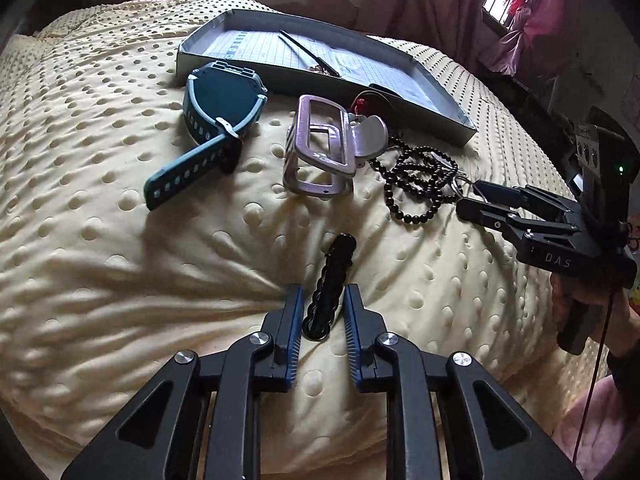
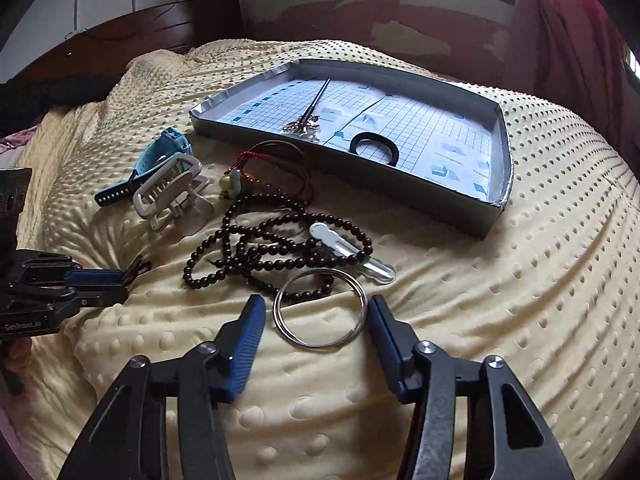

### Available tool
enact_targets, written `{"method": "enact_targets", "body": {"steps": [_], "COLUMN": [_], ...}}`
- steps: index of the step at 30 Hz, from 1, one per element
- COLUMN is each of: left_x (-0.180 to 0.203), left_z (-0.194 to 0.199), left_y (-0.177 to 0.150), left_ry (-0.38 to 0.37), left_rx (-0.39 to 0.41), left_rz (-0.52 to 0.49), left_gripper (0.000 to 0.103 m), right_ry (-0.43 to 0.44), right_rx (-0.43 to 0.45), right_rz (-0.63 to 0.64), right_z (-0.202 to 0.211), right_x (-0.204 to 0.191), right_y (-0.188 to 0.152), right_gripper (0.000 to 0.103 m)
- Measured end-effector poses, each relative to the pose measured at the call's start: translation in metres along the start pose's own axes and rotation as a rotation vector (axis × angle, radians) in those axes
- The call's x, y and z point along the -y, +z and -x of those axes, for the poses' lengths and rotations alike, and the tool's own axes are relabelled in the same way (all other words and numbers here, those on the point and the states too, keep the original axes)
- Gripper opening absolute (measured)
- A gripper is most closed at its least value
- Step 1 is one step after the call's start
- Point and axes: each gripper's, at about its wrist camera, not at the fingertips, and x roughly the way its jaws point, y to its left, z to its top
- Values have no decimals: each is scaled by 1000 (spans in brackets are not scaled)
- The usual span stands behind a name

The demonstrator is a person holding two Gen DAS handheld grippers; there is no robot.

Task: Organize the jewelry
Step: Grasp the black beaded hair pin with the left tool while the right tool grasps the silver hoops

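Observation:
A black braided hair clip (image 1: 332, 276) lies on the yellow dotted blanket (image 1: 120, 260). Its near end sits between the fingers of my left gripper (image 1: 323, 290), which is open and not touching it. In the right wrist view my right gripper (image 2: 316, 302) is wide open on either side of a silver ring (image 2: 316, 346) that lies flat on the blanket. Beyond the ring is a tangle of dark beads (image 2: 260, 248) with a white hair clip (image 2: 348, 252) on it. The grey tray (image 2: 340, 164) holds a black hair stick (image 2: 316, 104) and a black bangle (image 2: 374, 148).
A teal watch (image 1: 216, 120), a mauve claw clip (image 1: 320, 148) and a red-cord pendant (image 2: 236, 180) lie in front of the tray. My left gripper (image 2: 124, 284) shows at the left edge of the right wrist view. A wooden headboard (image 2: 140, 36) stands behind the bed, and pink curtains (image 1: 528, 8) hang at the right.

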Motion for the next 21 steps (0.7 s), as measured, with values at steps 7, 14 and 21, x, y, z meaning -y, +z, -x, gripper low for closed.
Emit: {"method": "enact_targets", "body": {"steps": [7, 14, 21], "left_x": [11, 35, 46], "left_z": [0, 15, 38], "left_y": [-3, -4, 27], "left_ry": [-8, -101, -129], "left_rx": [26, 79, 135], "left_rz": [1, -2, 15], "left_gripper": [10, 10, 10], "right_ry": [16, 48, 57], "right_rx": [-4, 66, 174], "right_rz": [31, 22, 29], "right_z": [5, 38, 68], "right_x": [-13, -25, -25], "right_y": [-5, -8, 9], "right_gripper": [42, 42, 42]}}
